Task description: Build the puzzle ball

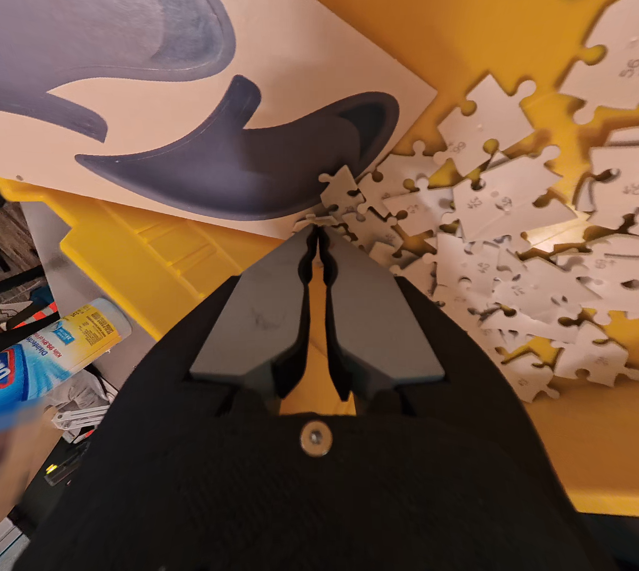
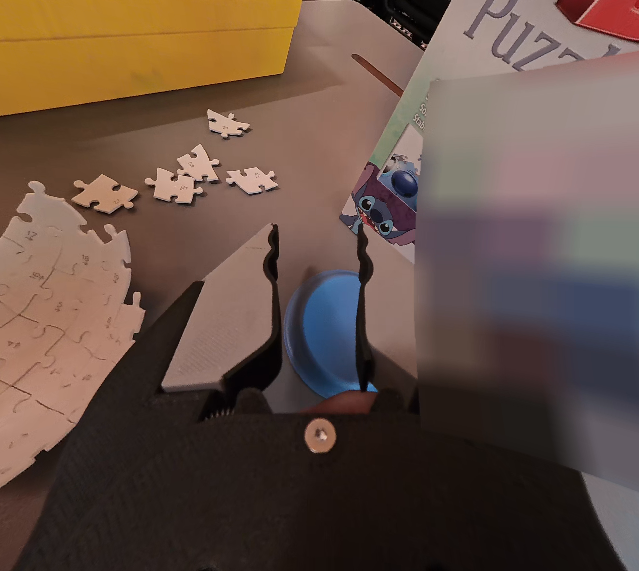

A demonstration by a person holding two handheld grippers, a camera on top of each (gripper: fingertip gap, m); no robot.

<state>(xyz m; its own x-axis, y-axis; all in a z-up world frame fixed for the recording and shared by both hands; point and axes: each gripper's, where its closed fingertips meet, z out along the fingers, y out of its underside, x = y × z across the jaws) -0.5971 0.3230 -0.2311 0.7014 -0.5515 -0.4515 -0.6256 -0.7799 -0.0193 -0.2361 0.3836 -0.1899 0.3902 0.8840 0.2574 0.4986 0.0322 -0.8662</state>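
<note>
A: Left gripper?
B: Pinched on a piece at the pile edge in the yellow bin, likely to lift it out.
A: Right gripper?
B: Jaws apart, empty, above the blue stand. The part-built shell lies beside it, loose pieces beyond.

Glossy yellow plastic bin, matt white puzzle pieces, smooth grey table

Grey table under yellow bin, loose puzzle pieces, curved assembled section, blue dish, puzzle box.
</note>
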